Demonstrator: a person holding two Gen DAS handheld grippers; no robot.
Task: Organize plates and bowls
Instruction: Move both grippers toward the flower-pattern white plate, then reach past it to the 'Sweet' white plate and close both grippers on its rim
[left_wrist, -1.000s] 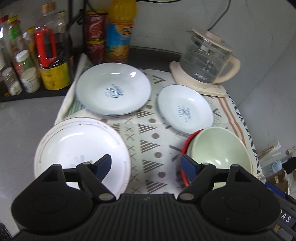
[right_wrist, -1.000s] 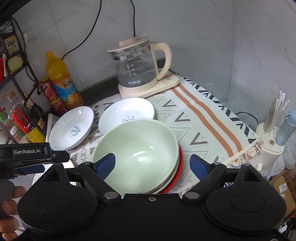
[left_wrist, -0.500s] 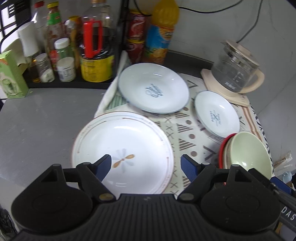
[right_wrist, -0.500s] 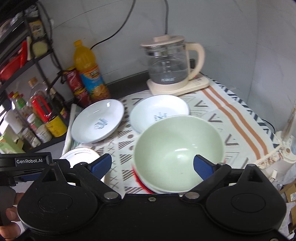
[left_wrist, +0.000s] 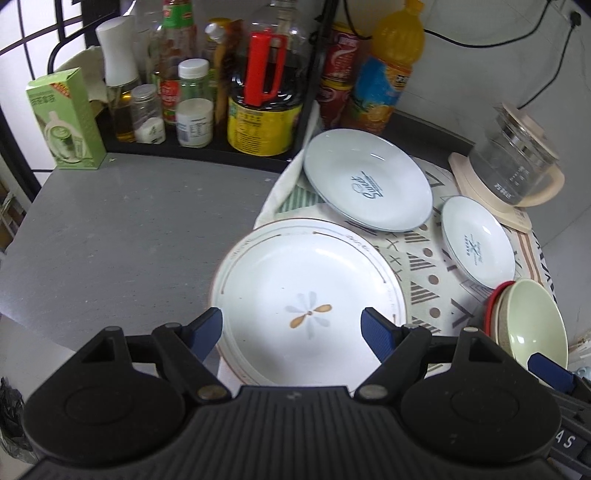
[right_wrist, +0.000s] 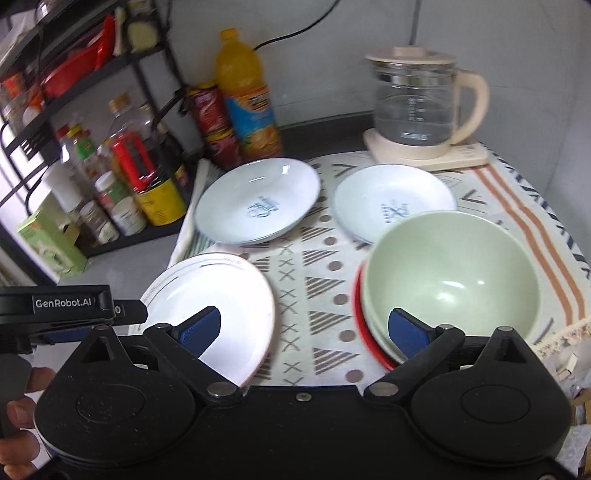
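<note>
A: So, status? Bowls look nested: green bowl (right_wrist: 448, 273) sits atop a stack with a red bowl (right_wrist: 360, 317) at the bottom, on the patterned cloth (right_wrist: 314, 280).

B: Plates aren't. Flower plate (left_wrist: 308, 299), large blue-rimmed plate (left_wrist: 367, 184) and small plate (left_wrist: 478, 242) lie apart.

A: Tongs?

B: Left tongs (left_wrist: 291, 328) released over the flower plate, gripping nothing. Right tongs (right_wrist: 304, 328) just widened, empty, between plate and bowls.

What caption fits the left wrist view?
Open left claw above flower-patterned plate, two blue-rimmed plates and stacked bowls beyond.
</note>
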